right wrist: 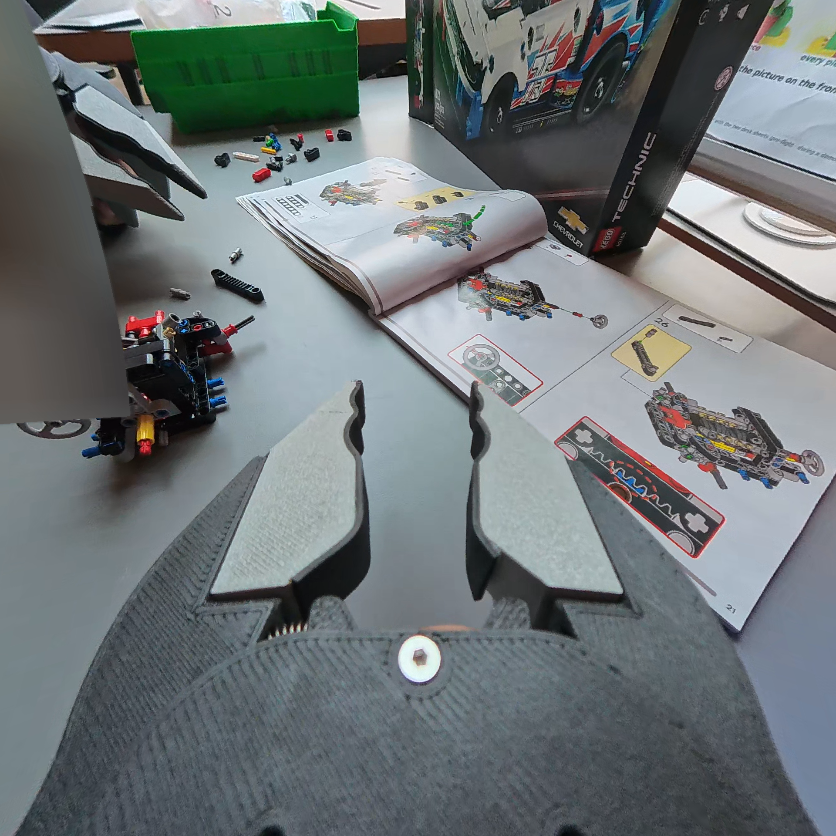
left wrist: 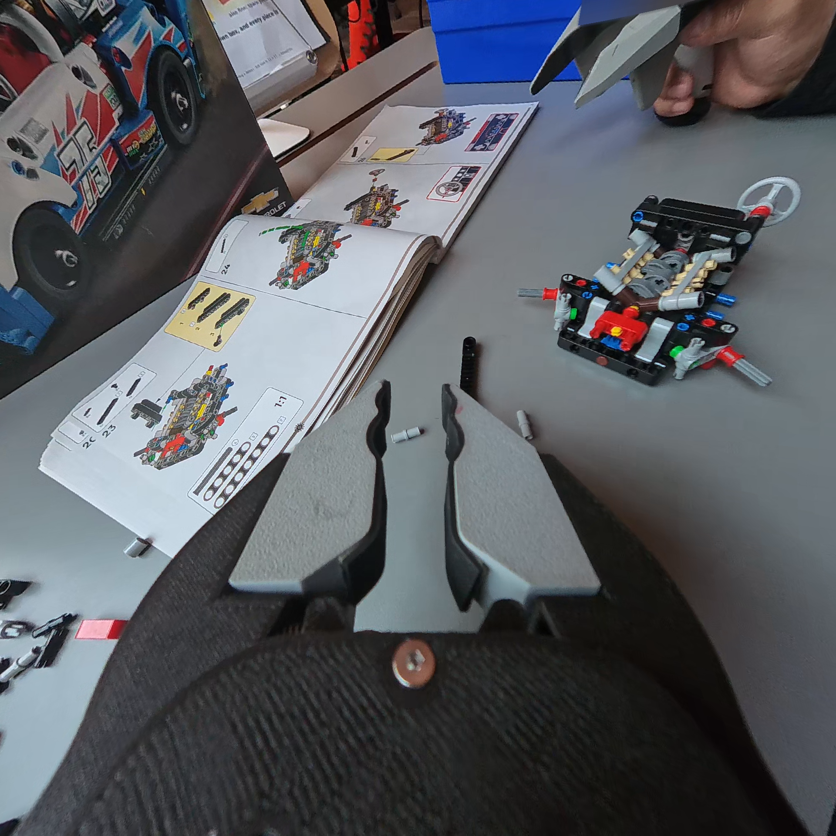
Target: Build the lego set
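Left gripper [left wrist: 415, 392] poised low over the grey table [left wrist: 633, 497], fingers parted with nothing between them but bare tabletop and a small grey pin [left wrist: 406, 434] lying loose in the gap near the tips. Just beyond the right fingertip, a black toothed beam [left wrist: 467, 364], partly hidden behind it; a second grey pin [left wrist: 523, 423] just to that finger's right. Farther ahead and to the right, well apart from the fingers, the half-built chassis [left wrist: 651, 294], flat on the table, steering wheel [left wrist: 769, 199] at its far end, red-capped axles poking out at both sides. Left of the gripper, touching neither pin nor model, the open instruction booklet [left wrist: 271, 344], with the printed set box [left wrist: 113, 158] standing behind it. Loose black parts [left wrist: 40, 633], blurred, at the lower left edge.

Right gripper [right wrist: 416, 392] likewise spread wide and empty, hovering above bare table between the chassis [right wrist: 172, 362] on its left and the booklet [right wrist: 588, 384] on its right. Past the chassis, the black beam [right wrist: 237, 285] and two grey pins [right wrist: 179, 293], then a scatter of small coloured pieces [right wrist: 280, 151] before a green bin [right wrist: 253, 68]. Seen from the left wrist view, the right gripper [left wrist: 556, 97] held in a hand [left wrist: 746, 59] at upper right, before a blue bin [left wrist: 493, 40].
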`<state>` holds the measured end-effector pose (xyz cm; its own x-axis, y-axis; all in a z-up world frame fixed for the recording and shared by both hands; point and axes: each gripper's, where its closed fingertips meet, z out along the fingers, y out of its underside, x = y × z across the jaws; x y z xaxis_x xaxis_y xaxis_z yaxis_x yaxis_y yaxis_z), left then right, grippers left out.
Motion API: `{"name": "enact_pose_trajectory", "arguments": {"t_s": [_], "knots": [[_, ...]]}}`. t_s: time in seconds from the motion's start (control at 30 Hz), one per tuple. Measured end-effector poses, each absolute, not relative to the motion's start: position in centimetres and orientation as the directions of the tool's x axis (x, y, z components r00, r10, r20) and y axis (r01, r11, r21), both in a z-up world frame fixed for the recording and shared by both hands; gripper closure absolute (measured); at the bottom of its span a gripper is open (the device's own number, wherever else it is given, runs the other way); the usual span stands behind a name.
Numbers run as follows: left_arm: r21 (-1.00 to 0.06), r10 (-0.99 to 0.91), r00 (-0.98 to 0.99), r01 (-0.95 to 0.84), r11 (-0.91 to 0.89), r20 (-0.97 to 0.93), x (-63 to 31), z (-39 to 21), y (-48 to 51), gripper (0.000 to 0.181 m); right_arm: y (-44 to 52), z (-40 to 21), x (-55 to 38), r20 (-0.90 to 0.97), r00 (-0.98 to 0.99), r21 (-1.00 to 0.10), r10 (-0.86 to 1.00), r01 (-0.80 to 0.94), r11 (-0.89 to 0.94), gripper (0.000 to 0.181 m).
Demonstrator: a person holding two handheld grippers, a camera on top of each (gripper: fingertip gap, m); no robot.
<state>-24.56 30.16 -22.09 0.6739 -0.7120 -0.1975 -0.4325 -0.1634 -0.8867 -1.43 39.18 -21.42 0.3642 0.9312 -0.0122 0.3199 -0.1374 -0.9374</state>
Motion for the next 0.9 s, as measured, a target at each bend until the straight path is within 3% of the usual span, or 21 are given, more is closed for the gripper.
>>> {"name": "enact_pose_trajectory", "arguments": {"t_s": [0.9], "knots": [[-0.887,-0.717,0.671,-0.430,-0.168,-0.189,-24.53,-22.09,30.14,0.163,38.96,-21.57,-1.54,-0.009,0.353,-0.934,0.936,0.332,-0.134,0.138]]}}
